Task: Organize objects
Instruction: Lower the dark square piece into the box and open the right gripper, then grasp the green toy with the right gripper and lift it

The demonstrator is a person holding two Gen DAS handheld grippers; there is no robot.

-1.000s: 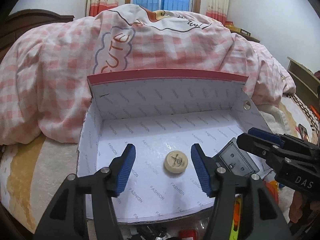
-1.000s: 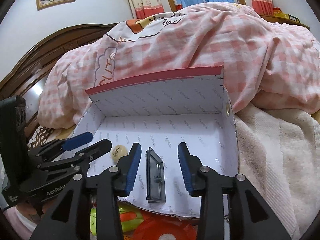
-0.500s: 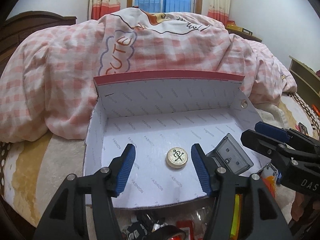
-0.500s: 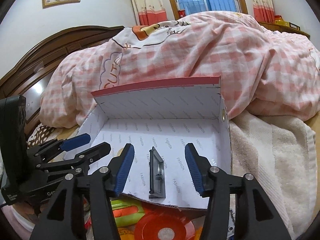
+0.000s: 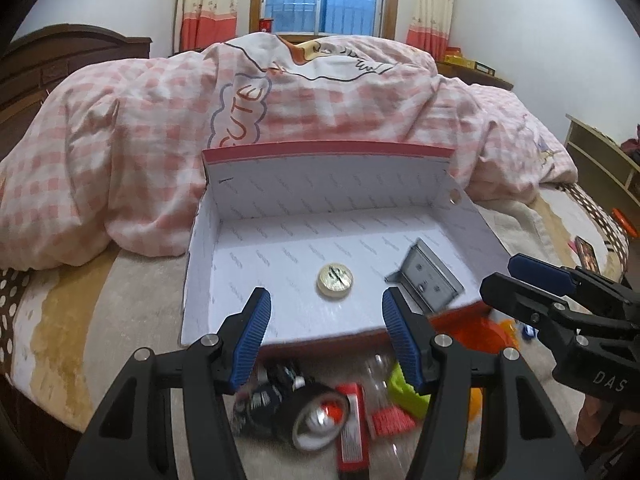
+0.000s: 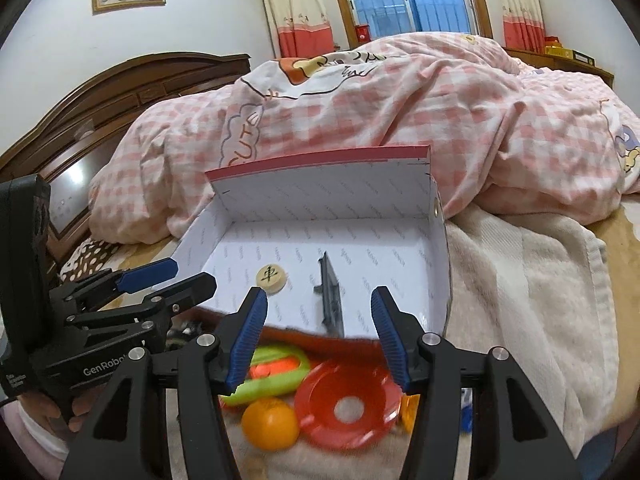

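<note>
While both grippers hang over the near edge of the bed, neither one holds anything: the left gripper (image 5: 326, 338) has its blue-padded fingers spread wide, and the right gripper (image 6: 318, 336) is spread just as wide.

Straight ahead of both tools sits an open cardboard box (image 5: 280, 324) with a white printed lining and a red top edge, its near side folded down flat. Inside it, ahead of the left gripper and between the lines of its two fingers, lies a round wooden Chinese chess piece (image 5: 335, 280), flat on the box floor. Ahead and to the right of that gripper, a flat dark grey plastic piece (image 5: 428, 282) stands tilted on its edge on the box floor, apart from the chess piece. From the right gripper the same chess piece (image 6: 271, 277) lies ahead near its left finger, and the grey piece (image 6: 330, 296) shows edge-on between its fingers.

Below the left gripper, outside the box, lie a roll of black tape (image 5: 308, 414), a red flat pack (image 5: 354, 428) and a lime green toy (image 5: 404, 392). Under the right gripper lie an orange (image 6: 271, 424) touching a red plastic disc (image 6: 346, 404). A pink checked quilt (image 6: 360, 112) is heaped behind the box.
</note>
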